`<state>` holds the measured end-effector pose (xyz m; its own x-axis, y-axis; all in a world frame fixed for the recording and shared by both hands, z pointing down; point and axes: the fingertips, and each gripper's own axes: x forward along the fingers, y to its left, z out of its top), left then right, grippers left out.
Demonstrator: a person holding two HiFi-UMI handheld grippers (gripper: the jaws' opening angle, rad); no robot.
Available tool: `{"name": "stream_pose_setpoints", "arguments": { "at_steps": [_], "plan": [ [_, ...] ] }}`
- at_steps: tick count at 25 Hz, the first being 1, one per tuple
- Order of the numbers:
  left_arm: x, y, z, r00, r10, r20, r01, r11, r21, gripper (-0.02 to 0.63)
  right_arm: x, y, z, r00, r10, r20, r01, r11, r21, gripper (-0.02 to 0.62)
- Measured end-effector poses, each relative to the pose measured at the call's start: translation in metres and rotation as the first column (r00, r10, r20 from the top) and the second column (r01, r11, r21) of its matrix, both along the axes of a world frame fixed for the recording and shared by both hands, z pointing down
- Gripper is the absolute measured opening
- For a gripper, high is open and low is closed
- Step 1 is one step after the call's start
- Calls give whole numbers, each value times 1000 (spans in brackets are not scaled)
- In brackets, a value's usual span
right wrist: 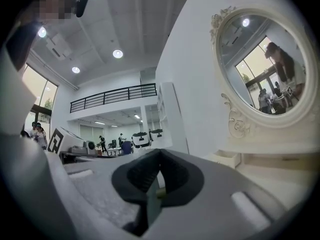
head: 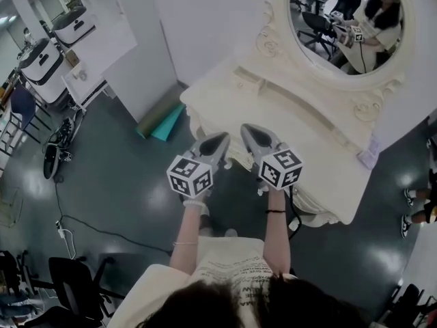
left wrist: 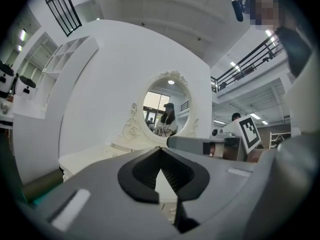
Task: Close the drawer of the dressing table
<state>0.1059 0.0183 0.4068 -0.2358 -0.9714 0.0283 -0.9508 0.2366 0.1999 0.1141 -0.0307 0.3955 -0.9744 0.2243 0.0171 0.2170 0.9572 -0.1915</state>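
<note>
Head view: fingers of left gripper (head: 222, 140) and right gripper (head: 248, 131) clenched, holding nothing | dressing table (head: 321, 149) just ahead, drawer at its front edge (mostly hidden under your grippers) | risk: you push off-centre, drawer jams crooked.

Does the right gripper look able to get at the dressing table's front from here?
Probably yes. The right gripper, jaws together, is close by the front edge of the dressing table with nothing in between; the left gripper sits beside it, not across it. The drawer itself cannot be made out.
</note>
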Motion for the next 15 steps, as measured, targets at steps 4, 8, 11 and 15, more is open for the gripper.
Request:
{"name": "stream_pose_setpoints", "arguments": {
  "at_steps": [4, 8, 11, 15],
  "plan": [
    [-17, -2, -1, 1000, 21, 0, -21, 1000, 4, 5, -16, -3, -1, 1000, 19, -1, -19, 1000, 0, 3],
    [-39, -4, -1, 999, 41, -2, -41, 999, 6, 5, -36, -4, 1, 999, 36, -5, -37, 999, -6, 3],
    [-57, -5, -1, 998, 66, -6, -66, 998, 4, 5, -53, -5, 2, 998, 56, -10, -56, 998, -9, 3],
    [-80, -6, 1, 995, 94, -13, -94, 996, 4, 5, -75, -6, 5, 996, 83, -17, -84, 996, -17, 3]
  ]
}}
